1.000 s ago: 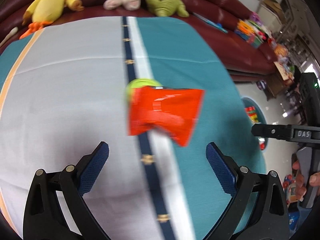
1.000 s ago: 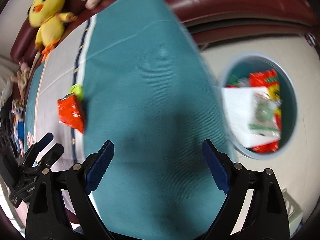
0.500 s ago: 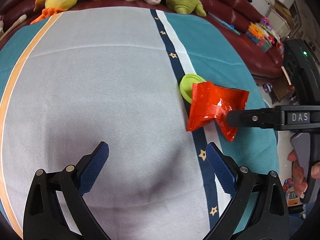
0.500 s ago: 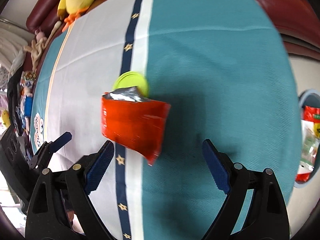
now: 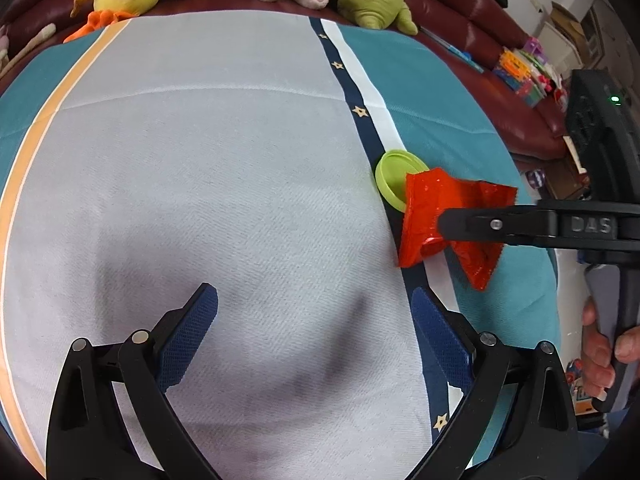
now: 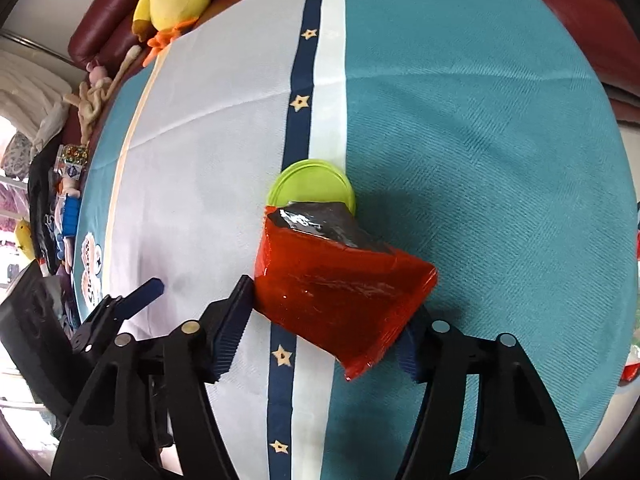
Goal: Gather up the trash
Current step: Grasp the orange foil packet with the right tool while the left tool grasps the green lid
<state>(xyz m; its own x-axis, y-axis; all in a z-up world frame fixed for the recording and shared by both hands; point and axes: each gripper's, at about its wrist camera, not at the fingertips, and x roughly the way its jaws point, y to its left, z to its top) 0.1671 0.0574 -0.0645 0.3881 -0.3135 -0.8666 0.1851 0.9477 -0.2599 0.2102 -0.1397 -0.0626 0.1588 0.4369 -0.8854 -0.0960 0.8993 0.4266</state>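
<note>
red wrapper hiding right fingers' contact, probably gripped

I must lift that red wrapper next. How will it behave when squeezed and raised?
Probably floppy and light: the red wrapper is already creased, its silver inside showing. Its glossy foil may slip between the right gripper pads. The green lid underneath likely stays behind.
</note>
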